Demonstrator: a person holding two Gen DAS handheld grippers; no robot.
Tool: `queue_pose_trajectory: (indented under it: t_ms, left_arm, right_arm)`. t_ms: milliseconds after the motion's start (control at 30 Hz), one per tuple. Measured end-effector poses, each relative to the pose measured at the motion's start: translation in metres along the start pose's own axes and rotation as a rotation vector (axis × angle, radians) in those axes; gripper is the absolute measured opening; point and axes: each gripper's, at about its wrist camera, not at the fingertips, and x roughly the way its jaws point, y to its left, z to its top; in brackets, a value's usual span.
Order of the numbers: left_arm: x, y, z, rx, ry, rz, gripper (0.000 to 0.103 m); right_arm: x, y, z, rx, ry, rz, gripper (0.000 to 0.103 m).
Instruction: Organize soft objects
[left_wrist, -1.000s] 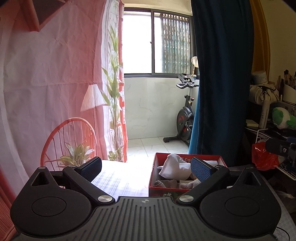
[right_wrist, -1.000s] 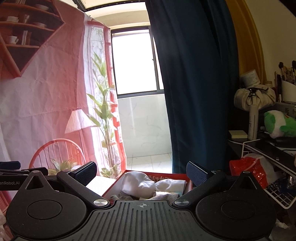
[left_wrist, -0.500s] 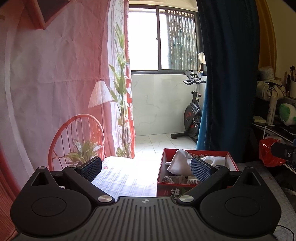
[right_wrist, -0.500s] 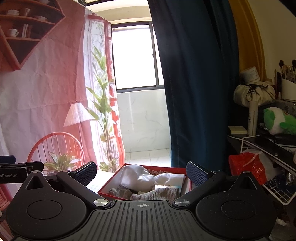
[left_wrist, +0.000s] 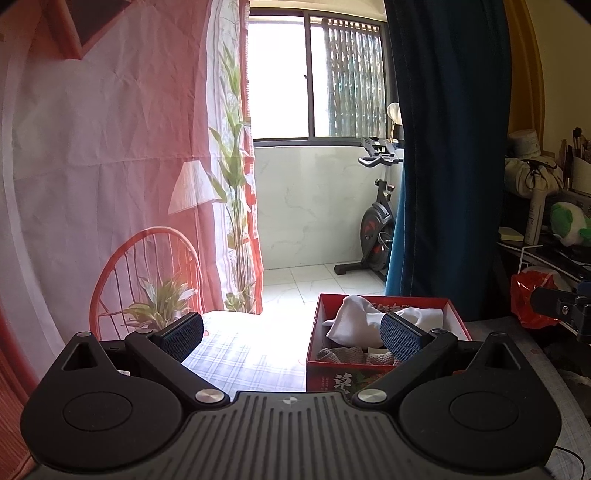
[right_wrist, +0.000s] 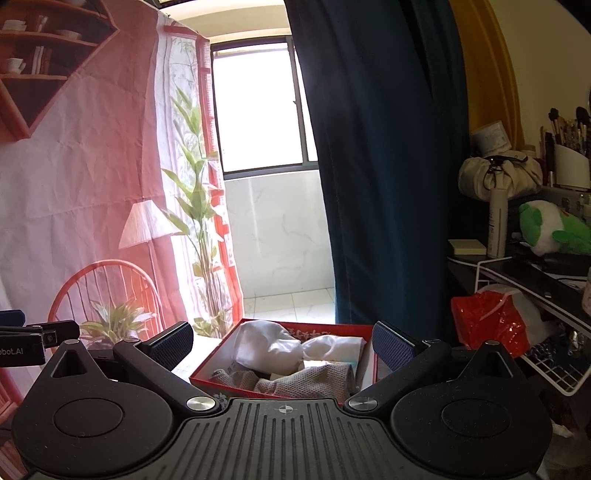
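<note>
Since the earlier frames both views have drawn back and levelled a little: more of the red box's front wall shows to the left camera, and the right camera sees deeper into its contents

Item 1, red box (left_wrist: 384, 376): open-topped carton on the checked cloth of the surface (left_wrist: 236, 354), ahead and to the right of the left hand-held gripper (left_wrist: 291, 330), directly ahead of the right hand-held gripper (right_wrist: 282, 341). Serves as the collecting bin, so it sits within reach of both

Item 2, white cloth (right_wrist: 266, 349): crumpled, heaped highest in the box, rising above the rim (right_wrist: 321, 325); probably dropped in loose, not folded

Item 3, grey knit pieces (right_wrist: 295, 382): lying low along the near wall under the white cloth; whether socks or rags cannot be told from here

Item 4, left hand-held gripper: jaws spread wide, nothing between them, held above the cloth and beside the box

Item 5, right hand-held gripper: jaws likewise wide apart and empty, raised short of the box's near wall, apparently posed for a reach into the pile

Item 6, green plush toy (right_wrist: 554, 230): on the cluttered shelf at right, well apart from the box; a soft thing not yet gathered, if it belongs to the task
</note>
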Motion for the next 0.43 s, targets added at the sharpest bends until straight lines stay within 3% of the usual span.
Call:
queue_pose_trajectory:
  t_ms: [433]
  left_arm:
    - [0.0002, 0.0005, -0.0024, 0.006, 0.006, -0.027, 0.103]
  right_arm:
    - [0.0025, -0.0015, -0.002, -0.001, 0.007, -0.005, 0.103]
